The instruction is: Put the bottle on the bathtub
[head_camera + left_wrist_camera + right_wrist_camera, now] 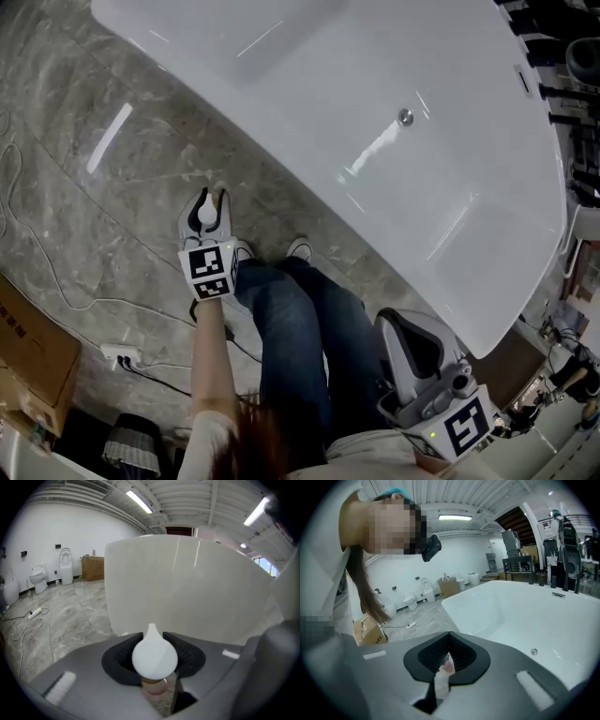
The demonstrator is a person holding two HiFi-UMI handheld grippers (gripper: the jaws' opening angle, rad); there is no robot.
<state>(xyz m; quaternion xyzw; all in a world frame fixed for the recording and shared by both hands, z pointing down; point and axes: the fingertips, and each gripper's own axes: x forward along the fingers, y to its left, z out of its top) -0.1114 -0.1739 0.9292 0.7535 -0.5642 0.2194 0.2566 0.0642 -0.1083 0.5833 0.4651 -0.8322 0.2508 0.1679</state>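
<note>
The large glossy white bathtub [450,159] lies slantwise across the head view, with a round metal fitting [405,117] on its inner wall. Outside the bathtub, over the grey marbled stone floor [94,187] and near the tub's outer wall, the left gripper [208,199] holds a small bottle [206,217] with a white teardrop-shaped cap. The bottle is apart from the tub.

In the left gripper view the jaws of the left gripper [153,638] press on either side of the bottle [154,657], just under the cap, where a pale amber neck shows. The pointed cap faces the bathtub's smooth outer wall [187,588], which fills the view ahead.

The right gripper [405,323] hangs beside the bathtub's near rim, by the person's blue-jeaned legs [291,337]. In the right gripper view its jaws [449,635] stand together at the tips with nothing between them, and the bathtub's open basin [520,611] lies beyond.

On the floor, well away from the bathtub, are a brown cardboard box [28,347] and a white power strip [120,353] with its cable.
</note>
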